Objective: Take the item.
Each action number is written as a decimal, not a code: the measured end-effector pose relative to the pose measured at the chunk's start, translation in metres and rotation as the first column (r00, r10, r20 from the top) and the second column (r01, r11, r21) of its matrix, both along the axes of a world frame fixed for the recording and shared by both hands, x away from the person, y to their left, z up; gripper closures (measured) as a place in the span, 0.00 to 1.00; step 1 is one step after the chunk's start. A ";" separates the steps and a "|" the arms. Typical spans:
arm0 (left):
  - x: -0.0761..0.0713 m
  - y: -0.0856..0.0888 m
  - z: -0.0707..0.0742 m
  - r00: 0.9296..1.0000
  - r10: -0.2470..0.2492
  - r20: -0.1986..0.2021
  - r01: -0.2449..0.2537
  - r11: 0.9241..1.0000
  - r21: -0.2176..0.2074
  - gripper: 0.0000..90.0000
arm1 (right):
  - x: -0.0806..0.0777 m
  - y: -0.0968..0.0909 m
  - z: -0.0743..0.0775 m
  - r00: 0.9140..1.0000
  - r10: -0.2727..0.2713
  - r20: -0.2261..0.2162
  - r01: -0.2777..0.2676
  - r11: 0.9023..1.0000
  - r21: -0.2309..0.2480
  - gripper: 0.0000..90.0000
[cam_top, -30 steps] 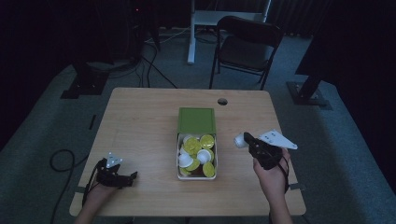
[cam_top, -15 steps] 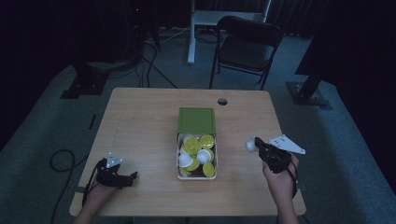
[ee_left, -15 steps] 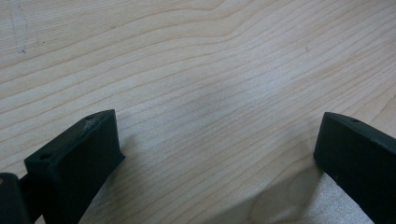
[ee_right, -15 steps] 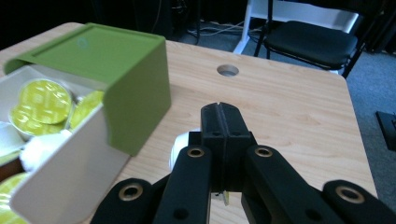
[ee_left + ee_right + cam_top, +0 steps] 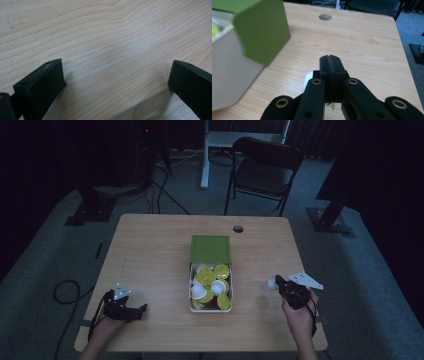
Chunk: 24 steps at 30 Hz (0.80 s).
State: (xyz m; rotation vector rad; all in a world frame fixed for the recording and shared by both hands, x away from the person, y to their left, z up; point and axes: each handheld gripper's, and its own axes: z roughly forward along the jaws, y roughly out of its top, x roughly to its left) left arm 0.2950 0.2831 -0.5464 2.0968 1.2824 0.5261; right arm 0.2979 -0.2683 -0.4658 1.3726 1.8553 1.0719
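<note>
Worktop point(image 5: 150, 250): pale wood grain, rectangular, with a round cable hole point(image 5: 238, 228) near its far edge. Black folding chair point(image 5: 265, 170) on the grey carpet beyond the far edge, facing the worktop. White desk leg point(image 5: 204, 155) just left of the chair. Black cables point(image 5: 165, 195) trail across the floor behind; one cable loop point(image 5: 65, 292) lies at the left. Dark stand bases point(image 5: 330, 220) at both rear sides.

high view overlooks table point(image 5: 150, 250); gripper views sit close above it.

Black tool point(image 5: 331, 65) with brass-ringed screw holes and a grey three-cornered plate.
</note>
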 end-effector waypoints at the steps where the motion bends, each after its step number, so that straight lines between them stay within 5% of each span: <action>1: 0.000 0.000 0.000 1.000 0.000 0.000 0.000 1.000 0.000 0.01 | 0.001 -0.001 -0.003 1.000 -0.006 -0.006 0.006 1.000 -0.003 1.00; 24: 0.000 0.000 0.000 1.000 0.000 0.000 0.000 1.000 0.000 0.01 | 0.004 -0.010 -0.037 0.998 -0.037 -0.059 0.035 0.998 -0.045 1.00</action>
